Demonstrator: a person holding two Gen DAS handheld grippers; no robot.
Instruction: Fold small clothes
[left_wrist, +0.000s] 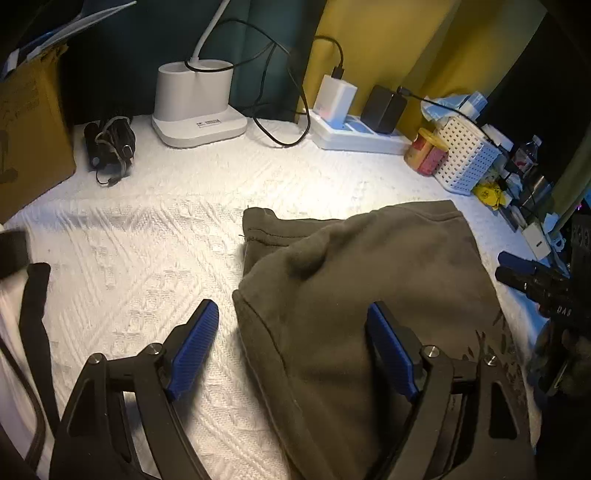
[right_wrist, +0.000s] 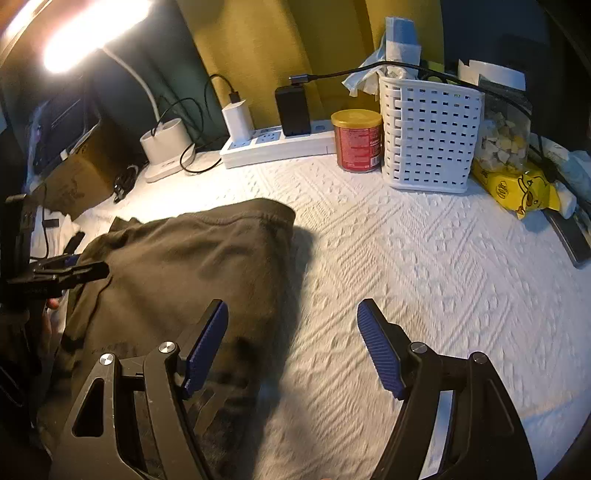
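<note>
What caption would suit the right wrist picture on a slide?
Open right gripper above a white textured cloth, olive-green garment lying folded at its left, white basket and red can behind.

An olive-brown garment (left_wrist: 369, 273) is seen on a white cloth (left_wrist: 147, 258) woven in raised zigzag relief. Blue ribbed pads (right_wrist: 205, 350) on black frames are noted. Behind the garment, a white perforated basket (right_wrist: 430, 136), a red yellow-lidded can (right_wrist: 358, 142) and a yellow duck-print pack (right_wrist: 517, 188) are seen.
</note>
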